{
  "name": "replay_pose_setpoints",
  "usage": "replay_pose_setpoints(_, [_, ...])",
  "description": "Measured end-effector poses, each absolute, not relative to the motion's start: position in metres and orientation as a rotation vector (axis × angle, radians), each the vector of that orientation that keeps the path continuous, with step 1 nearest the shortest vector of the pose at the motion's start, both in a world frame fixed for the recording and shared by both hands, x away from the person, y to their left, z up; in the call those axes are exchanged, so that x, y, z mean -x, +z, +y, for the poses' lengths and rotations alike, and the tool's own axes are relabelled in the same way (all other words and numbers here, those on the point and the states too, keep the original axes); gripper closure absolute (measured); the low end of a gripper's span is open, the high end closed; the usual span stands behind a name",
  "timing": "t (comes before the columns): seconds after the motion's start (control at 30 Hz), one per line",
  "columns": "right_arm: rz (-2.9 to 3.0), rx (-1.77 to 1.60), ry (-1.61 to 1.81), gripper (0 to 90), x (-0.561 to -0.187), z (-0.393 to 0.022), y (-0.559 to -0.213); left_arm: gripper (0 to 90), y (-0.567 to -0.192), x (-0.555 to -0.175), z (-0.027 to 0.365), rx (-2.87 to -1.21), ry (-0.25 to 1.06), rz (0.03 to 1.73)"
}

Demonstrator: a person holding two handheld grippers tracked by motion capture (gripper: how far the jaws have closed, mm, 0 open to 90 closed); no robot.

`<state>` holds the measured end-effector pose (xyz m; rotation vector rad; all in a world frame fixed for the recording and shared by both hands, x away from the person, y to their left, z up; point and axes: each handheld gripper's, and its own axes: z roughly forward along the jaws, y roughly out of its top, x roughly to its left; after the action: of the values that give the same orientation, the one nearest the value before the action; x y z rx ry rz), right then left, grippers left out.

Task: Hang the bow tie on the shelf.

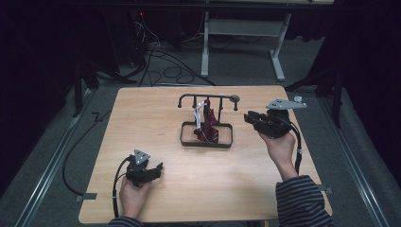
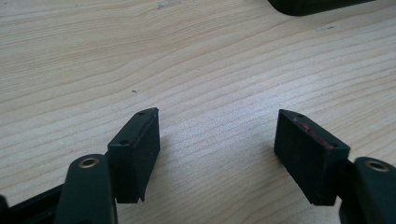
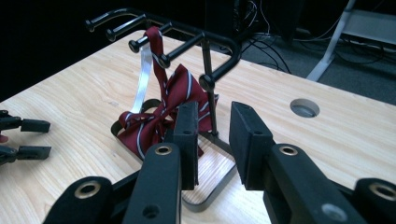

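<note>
One dark red bow tie with thin white stripes (image 1: 207, 126) hangs from a black metal rack with several horizontal pegs (image 1: 208, 98), its red strap looped over a peg and its bow sagging down onto the rack's rectangular base frame near the middle of the light wooden table (image 1: 142, 118). In the right gripper view the bow tie (image 3: 161, 116) lies partly inside the base loop, and a pale grey ribbon (image 3: 142, 84) drops from a peg beside the red strap. The rack (image 3: 205, 44) stands upright just beyond the jaws.

The right gripper (image 1: 250, 118) is held off to the right of the rack, above the table, pointing toward it; in its own view the right gripper (image 3: 212, 140) has its jaws parted by a narrow gap with nothing between them, clear of both tie and rack.

The left gripper (image 1: 156, 169) rests low near the table's front left, well apart from the rack. In its own view the left gripper (image 2: 217, 154) has its jaws spread wide over bare wood, grasping nothing.
</note>
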<state>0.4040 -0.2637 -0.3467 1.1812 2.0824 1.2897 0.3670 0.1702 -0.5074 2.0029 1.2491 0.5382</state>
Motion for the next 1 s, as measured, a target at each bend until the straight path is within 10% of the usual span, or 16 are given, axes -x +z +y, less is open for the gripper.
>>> replay_pose_setpoints(1.0, [2.042, -1.283, 1.301, 73.4, -0.369, -0.292, -0.39, 31.7, -0.507, -0.367, 0.17, -2.004, 0.538, 1.249])
